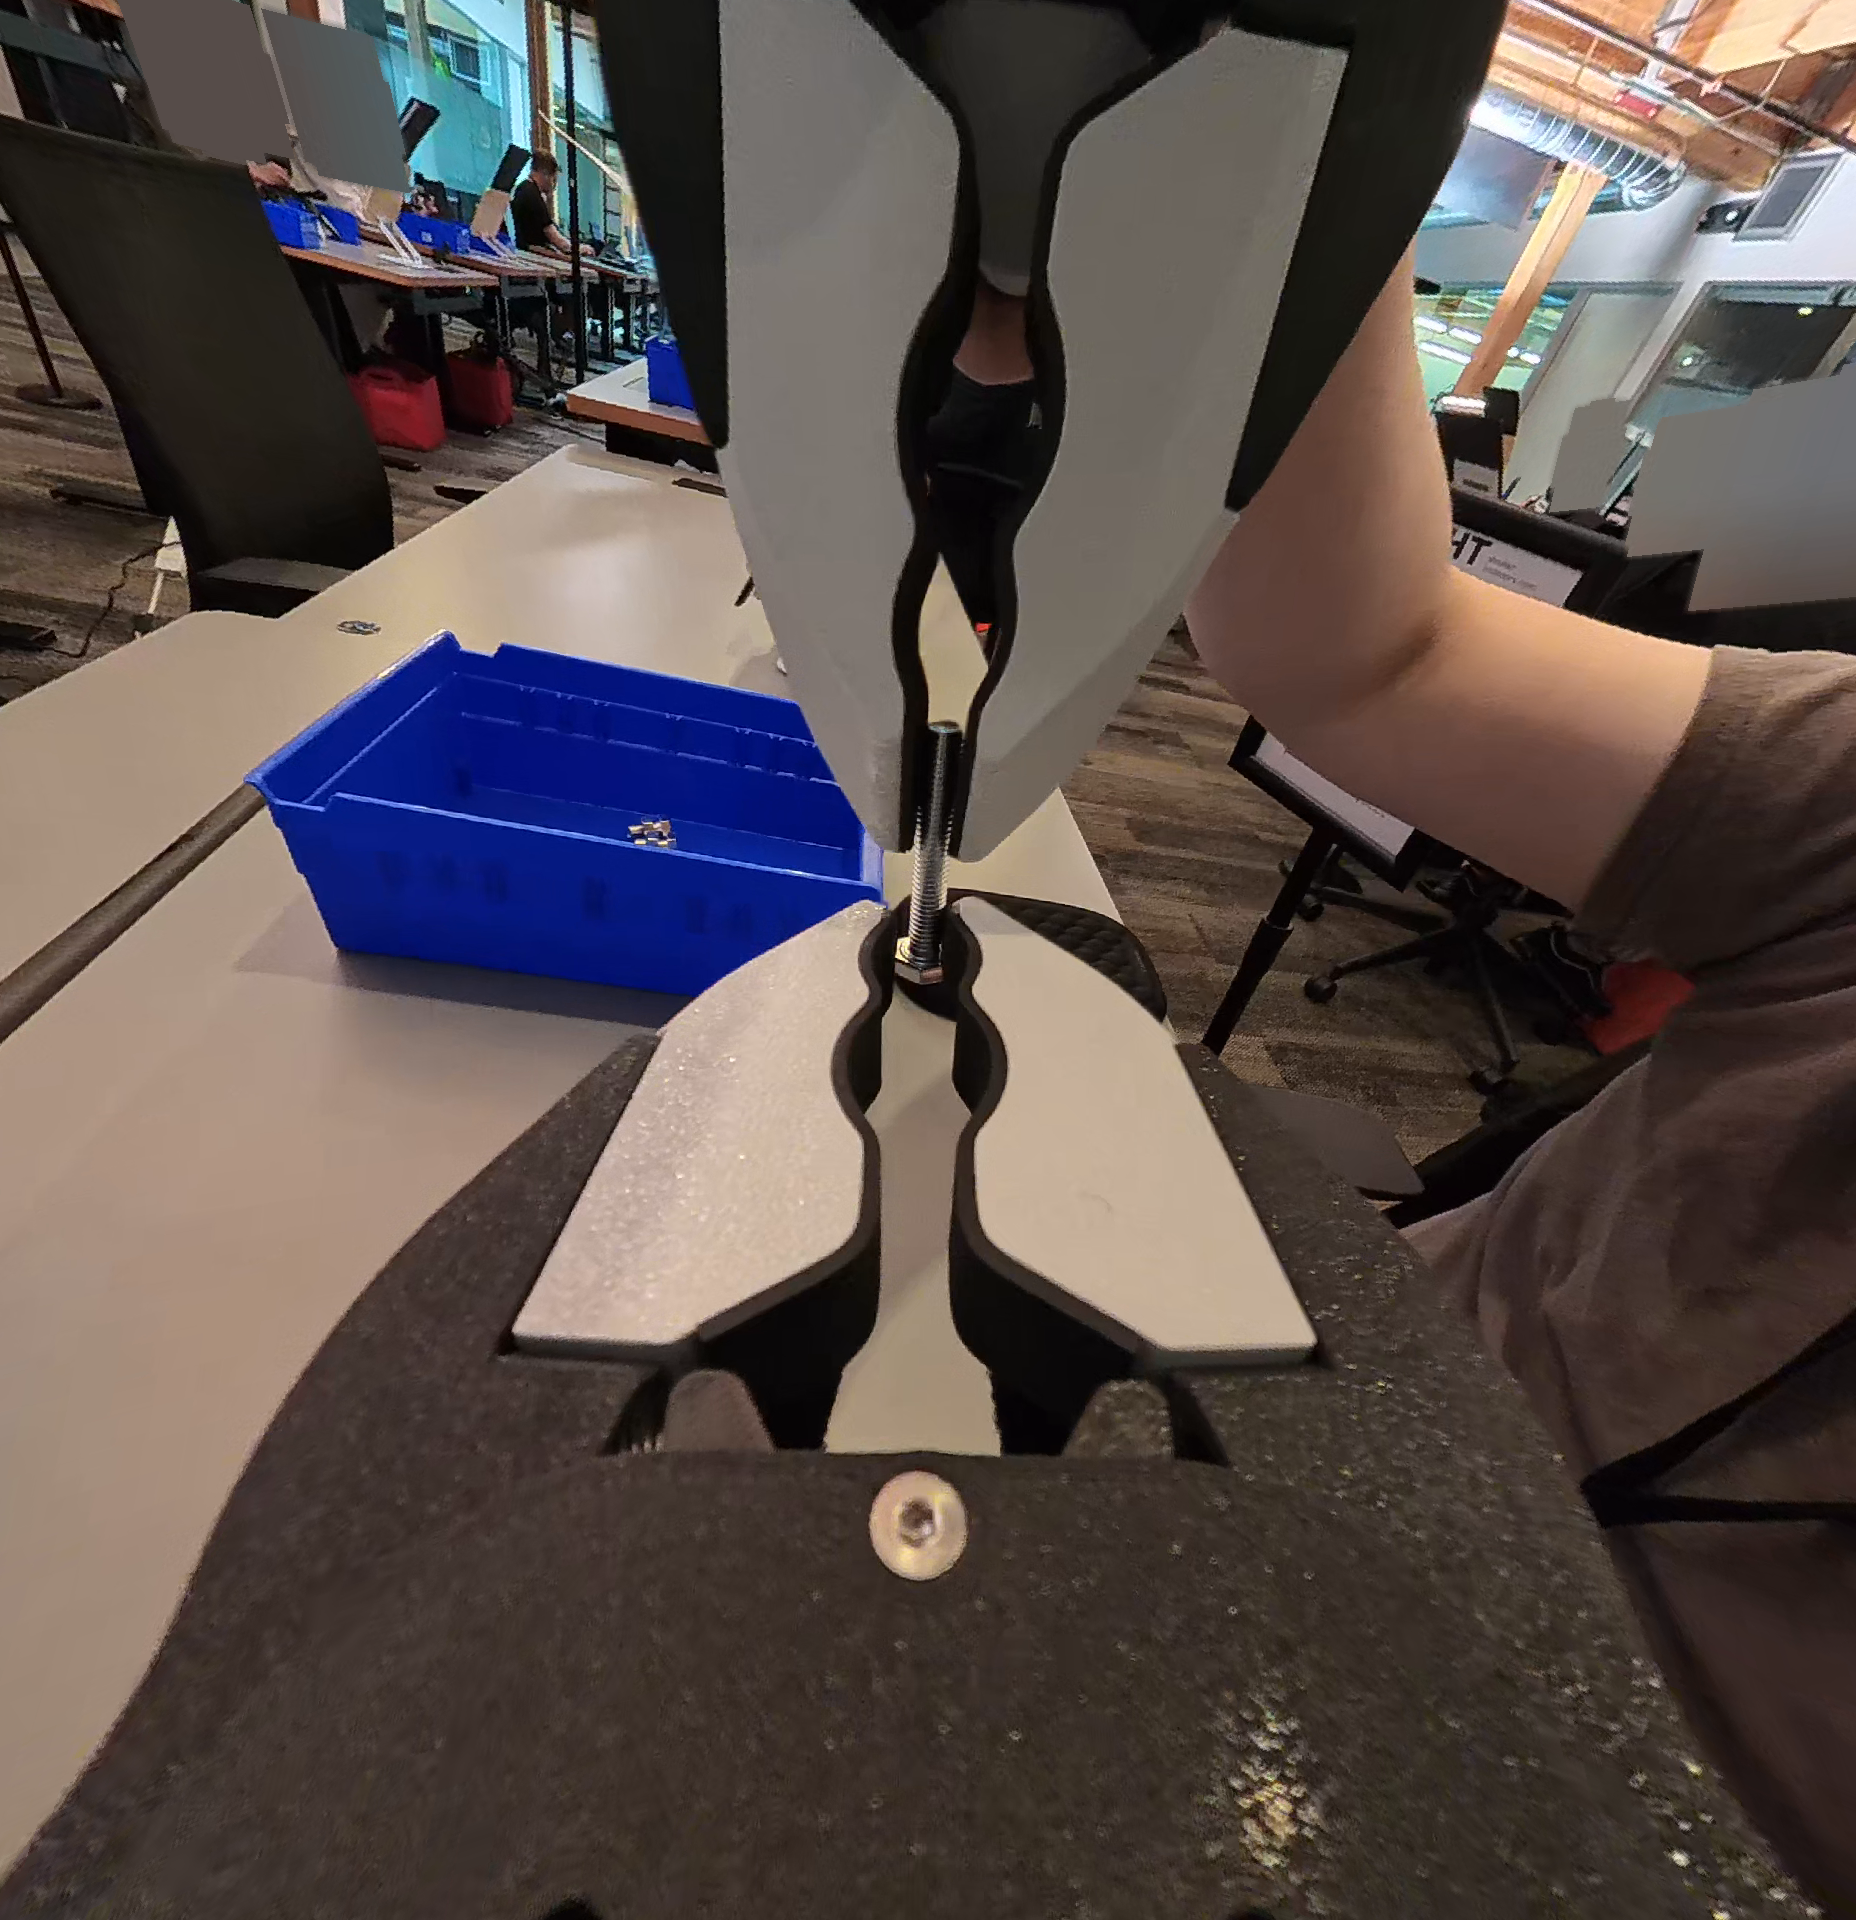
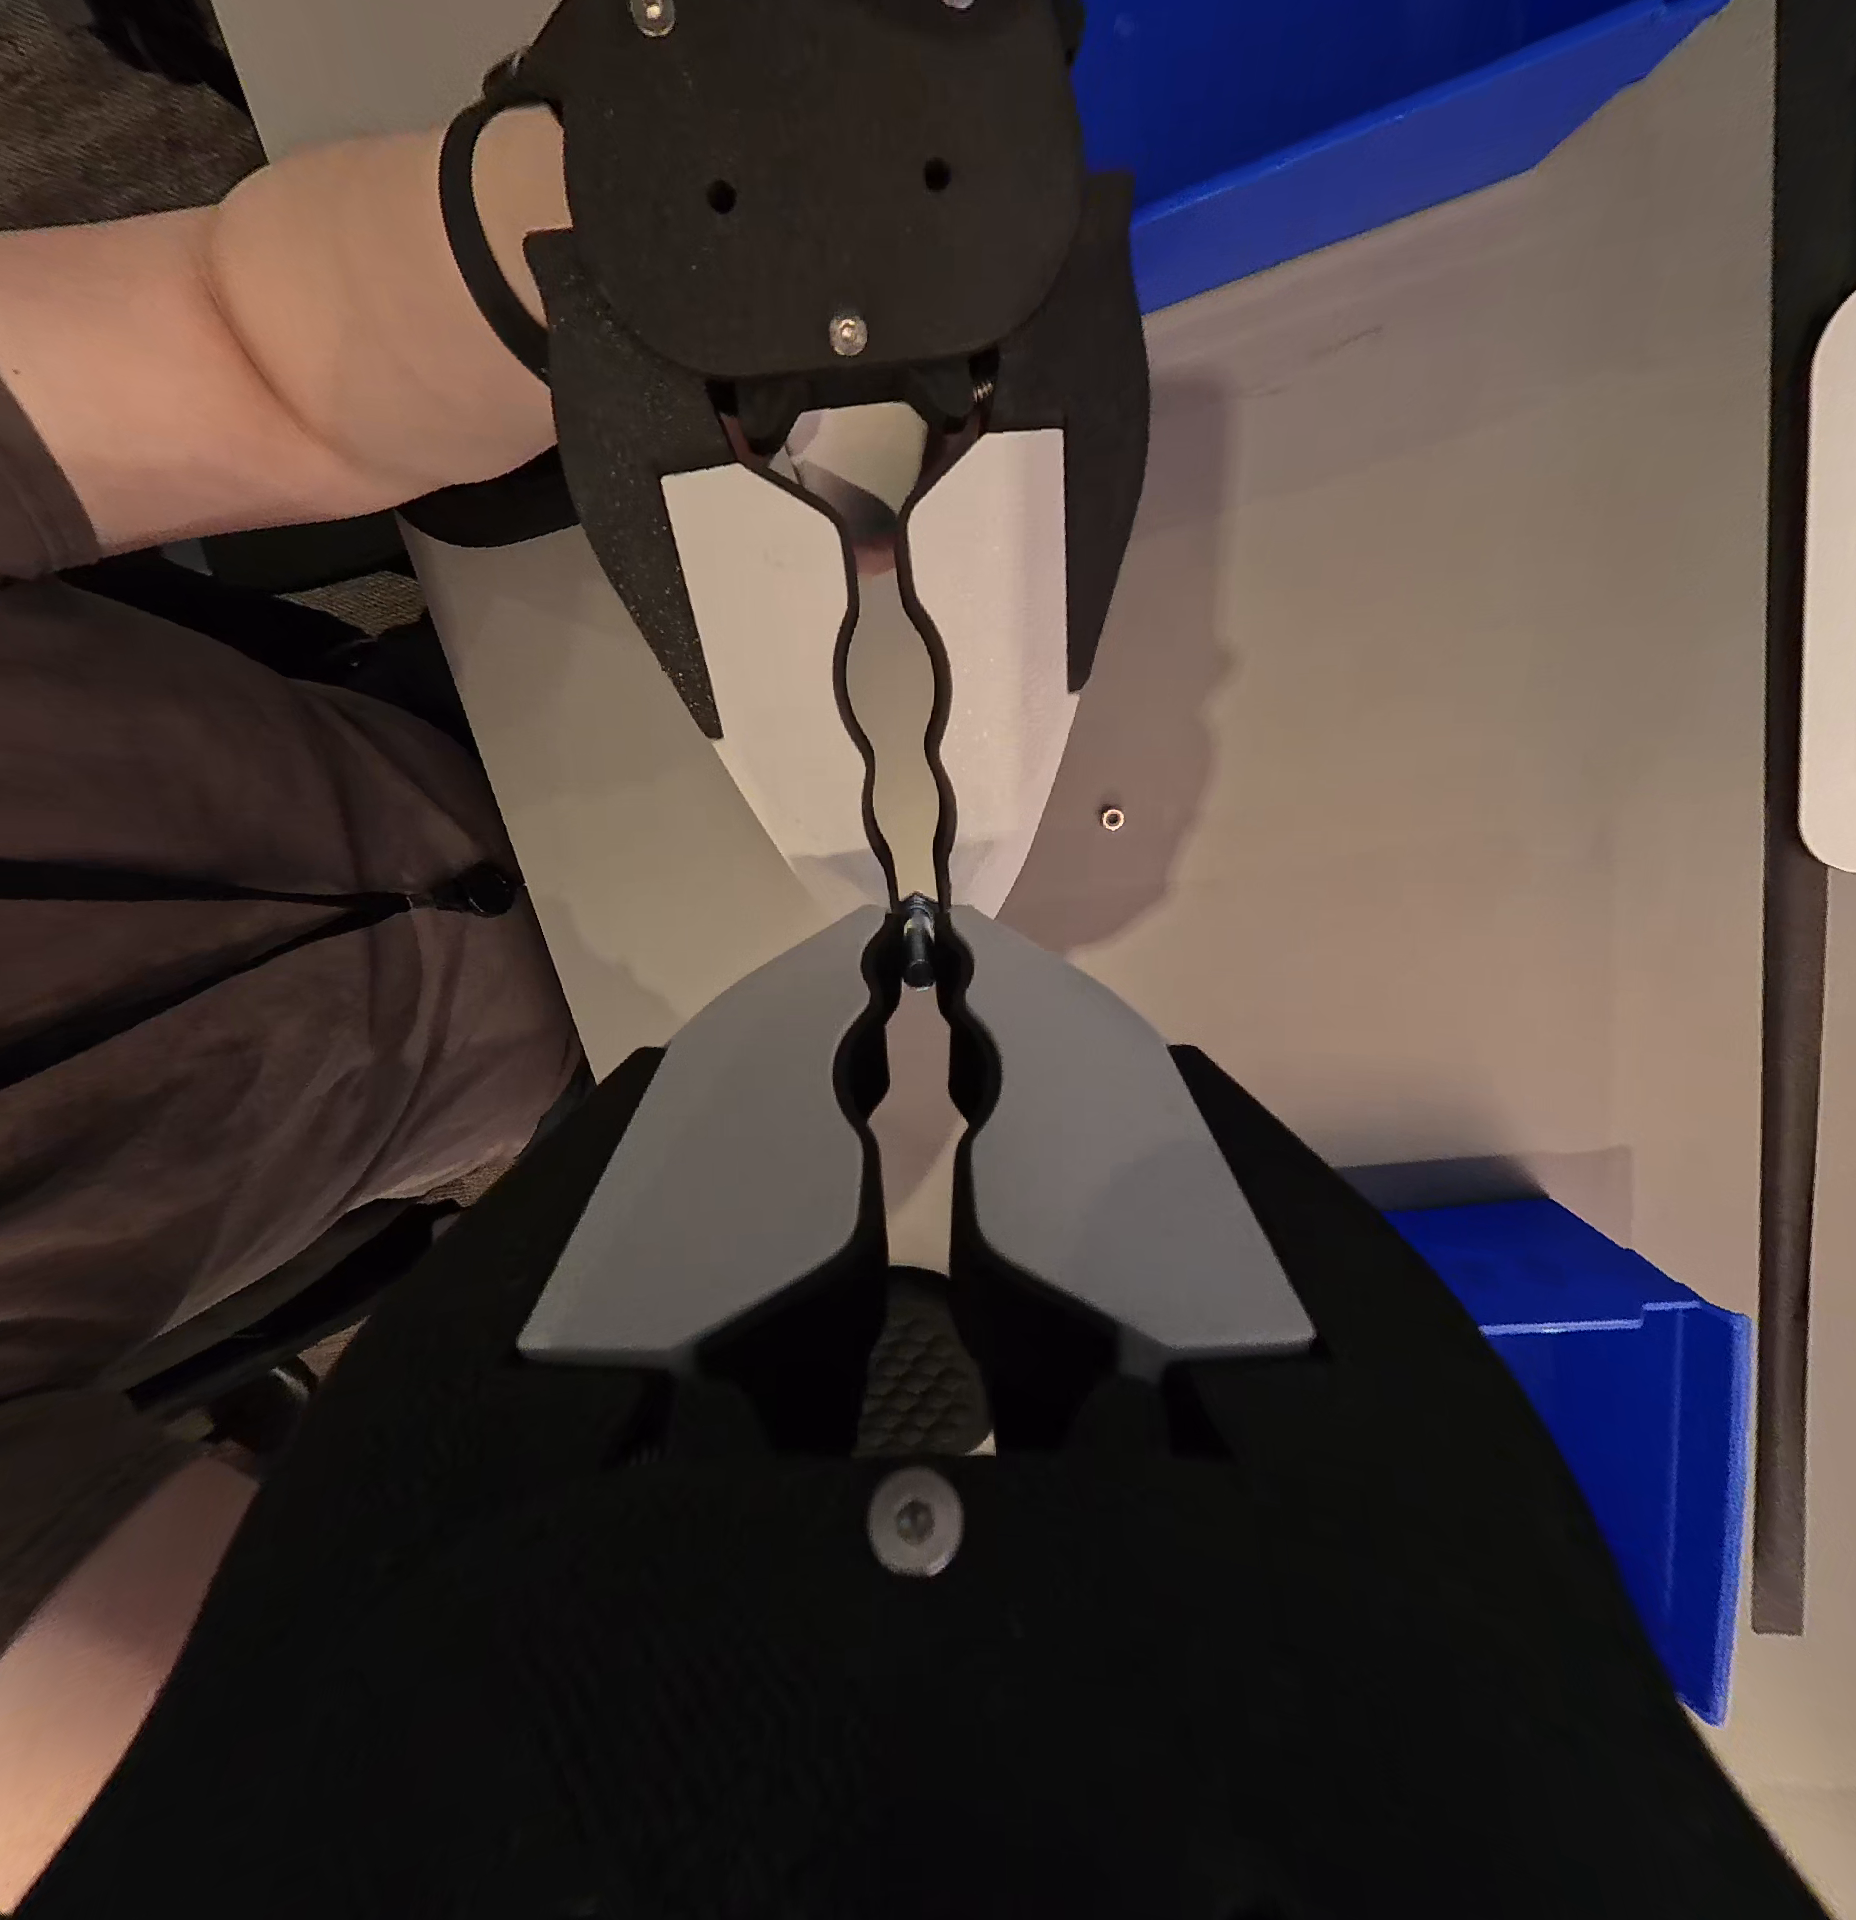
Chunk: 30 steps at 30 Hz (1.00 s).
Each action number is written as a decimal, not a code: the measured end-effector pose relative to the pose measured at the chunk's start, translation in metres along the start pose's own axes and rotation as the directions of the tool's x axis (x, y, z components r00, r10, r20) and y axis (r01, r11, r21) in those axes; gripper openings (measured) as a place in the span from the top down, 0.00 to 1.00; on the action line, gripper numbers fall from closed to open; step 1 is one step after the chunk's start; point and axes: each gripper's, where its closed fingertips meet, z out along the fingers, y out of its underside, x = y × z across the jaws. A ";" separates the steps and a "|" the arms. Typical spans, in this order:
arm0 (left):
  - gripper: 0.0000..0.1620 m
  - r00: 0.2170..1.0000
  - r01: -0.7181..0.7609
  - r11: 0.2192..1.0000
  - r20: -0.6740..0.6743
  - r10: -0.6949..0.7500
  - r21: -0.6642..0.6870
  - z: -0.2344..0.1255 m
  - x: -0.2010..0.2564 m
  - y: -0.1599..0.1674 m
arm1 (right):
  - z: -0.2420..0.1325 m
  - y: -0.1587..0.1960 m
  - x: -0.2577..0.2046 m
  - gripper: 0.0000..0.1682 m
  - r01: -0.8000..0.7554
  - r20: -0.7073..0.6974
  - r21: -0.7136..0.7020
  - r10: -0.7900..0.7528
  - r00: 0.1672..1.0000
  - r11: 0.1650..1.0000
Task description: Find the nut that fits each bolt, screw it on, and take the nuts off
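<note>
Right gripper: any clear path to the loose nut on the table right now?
Probably not yet. The right gripper is shut on the bolt, whose lower end the left gripper clamps. The loose nut lies alone on bare table, nothing around it, so the bolt must be released first.

Left of the bolt (image 1: 929, 831) the blue bin (image 1: 550, 831) blocks the table (image 1: 176, 1143); nearer table surface is free.
</note>
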 end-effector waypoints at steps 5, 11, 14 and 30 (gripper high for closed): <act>0.95 0.999 0.049 0.997 -0.024 -0.047 0.058 -0.001 -0.003 -0.005 | -0.003 -0.003 0.005 0.96 -0.005 -0.021 0.025 0.006 1.000 1.000; 0.95 0.999 0.050 0.998 -0.008 -0.050 0.043 -0.002 -0.004 -0.004 | -0.003 -0.003 0.007 0.95 -0.018 -0.012 0.036 0.018 1.000 0.999; 0.96 0.997 0.079 0.996 -0.019 -0.078 0.049 -0.003 -0.004 -0.005 | -0.003 -0.005 0.011 0.94 -0.008 -0.032 0.054 0.010 0.999 0.999; 0.97 0.991 0.077 0.986 0.096 -0.092 0.149 -0.058 -0.026 -0.023 | -0.068 -0.030 0.041 0.88 0.219 -0.344 0.515 -0.034 0.938 0.828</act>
